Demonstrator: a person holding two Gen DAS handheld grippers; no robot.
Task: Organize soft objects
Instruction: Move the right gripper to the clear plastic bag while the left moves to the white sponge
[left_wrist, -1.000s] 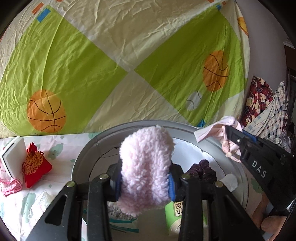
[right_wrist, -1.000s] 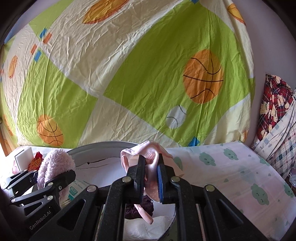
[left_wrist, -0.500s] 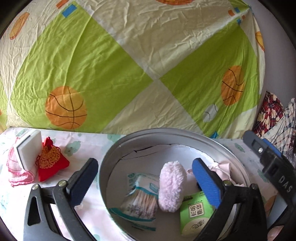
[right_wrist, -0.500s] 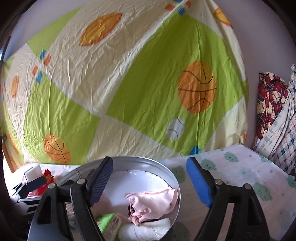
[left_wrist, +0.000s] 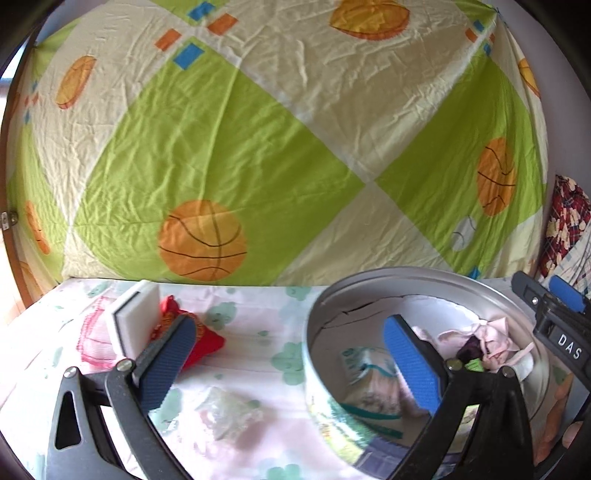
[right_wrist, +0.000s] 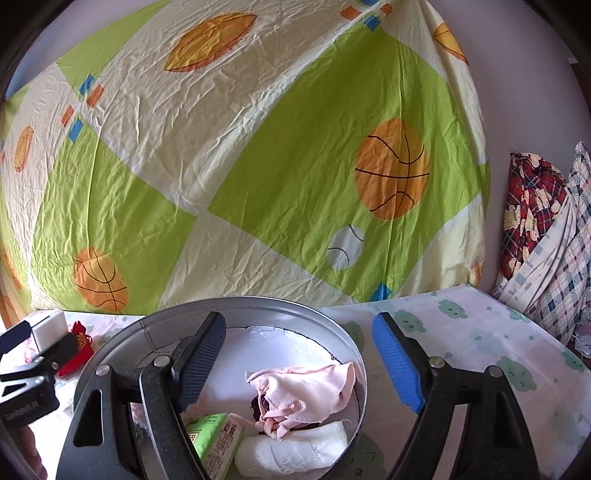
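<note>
A round metal tin (left_wrist: 424, 280) (right_wrist: 236, 304) stands on the patterned tablecloth. It holds a pink cloth (right_wrist: 306, 389), a white gauze roll (right_wrist: 295, 450), a green tissue pack (right_wrist: 214, 439), a cotton swab pack (left_wrist: 365, 376) and a fluffy pink item behind the left gripper's right finger. My left gripper (left_wrist: 291, 362) is open and empty, over the tin's left rim. My right gripper (right_wrist: 299, 363) is open and empty above the tin. A red pouch (left_wrist: 199, 332), a white sponge (left_wrist: 135, 317) and a pink mesh item (left_wrist: 92, 339) lie to the left.
A clear plastic packet (left_wrist: 229, 410) lies on the cloth (left_wrist: 251, 317) near the left gripper. A basketball-print sheet (left_wrist: 258, 147) hangs behind. Plaid fabrics (right_wrist: 546, 236) are piled at the far right.
Both grippers opened: the left let the fluffy pink item drop into the tin, the right let go of the pink cloth there. The left gripper then swung left toward the pouch and sponge.
</note>
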